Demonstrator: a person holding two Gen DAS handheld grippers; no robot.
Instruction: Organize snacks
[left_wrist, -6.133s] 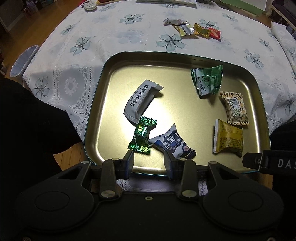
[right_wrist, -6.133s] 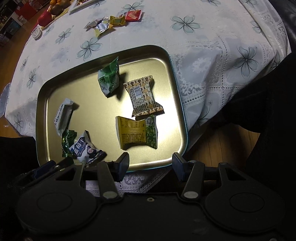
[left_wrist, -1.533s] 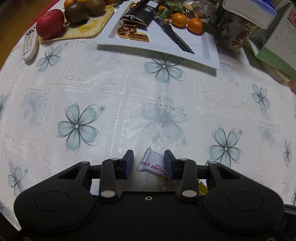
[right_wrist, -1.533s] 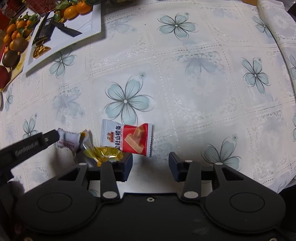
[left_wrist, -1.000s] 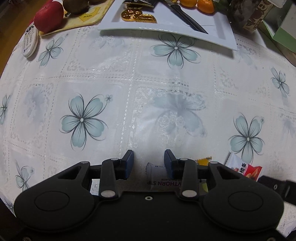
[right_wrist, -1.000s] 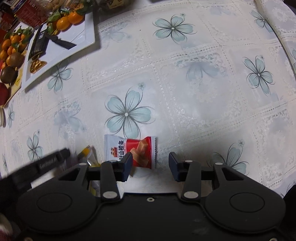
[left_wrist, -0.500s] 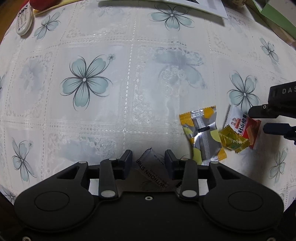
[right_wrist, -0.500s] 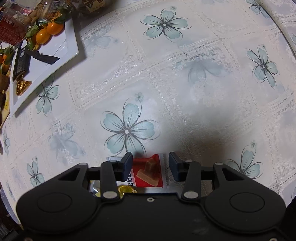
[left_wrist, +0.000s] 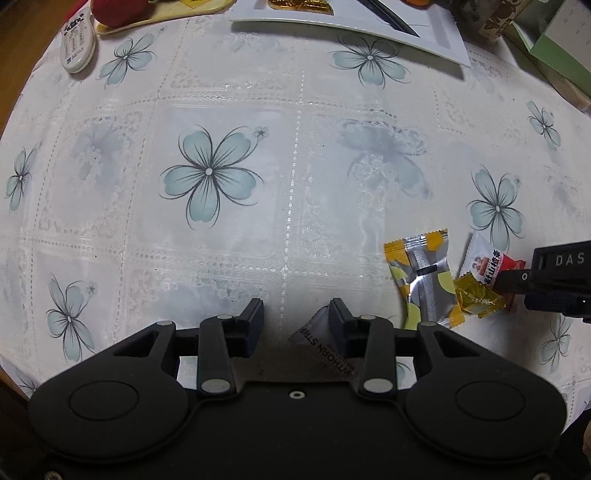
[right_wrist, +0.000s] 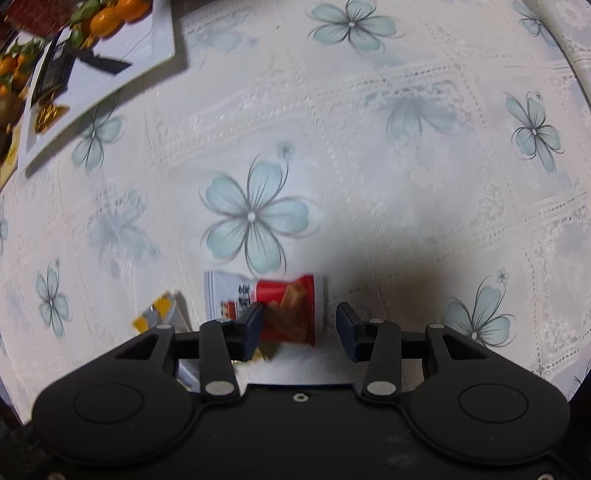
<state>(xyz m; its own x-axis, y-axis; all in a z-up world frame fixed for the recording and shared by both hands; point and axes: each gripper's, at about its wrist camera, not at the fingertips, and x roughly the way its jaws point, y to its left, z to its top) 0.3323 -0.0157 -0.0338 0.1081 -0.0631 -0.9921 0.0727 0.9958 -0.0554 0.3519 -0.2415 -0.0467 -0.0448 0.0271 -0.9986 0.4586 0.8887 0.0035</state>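
Note:
My left gripper (left_wrist: 295, 317) is open over the flowered tablecloth, with a white hawthorn strip packet (left_wrist: 321, 347) lying between and under its fingers. To its right lie a silver and yellow candy (left_wrist: 424, 280), a gold candy (left_wrist: 476, 299) and a red and white snack packet (left_wrist: 487, 262). My right gripper (right_wrist: 300, 325) is open, and its left finger (right_wrist: 251, 325) overlaps that red packet (right_wrist: 280, 302). It also shows in the left wrist view (left_wrist: 554, 280), touching the red packet. The silver and yellow candy's corner (right_wrist: 159, 314) shows at the left.
A white plate (left_wrist: 369, 26) with gold coins and a knife sits at the far edge, also showing in the right wrist view (right_wrist: 110, 74) with oranges. A remote (left_wrist: 77, 48) and a red apple (left_wrist: 118, 9) lie far left. A green box (left_wrist: 554, 40) stands far right.
Both grippers drew back towards the near side of the cloth. The red packet now lies between my right fingers. The hawthorn packet stays under my open left gripper.

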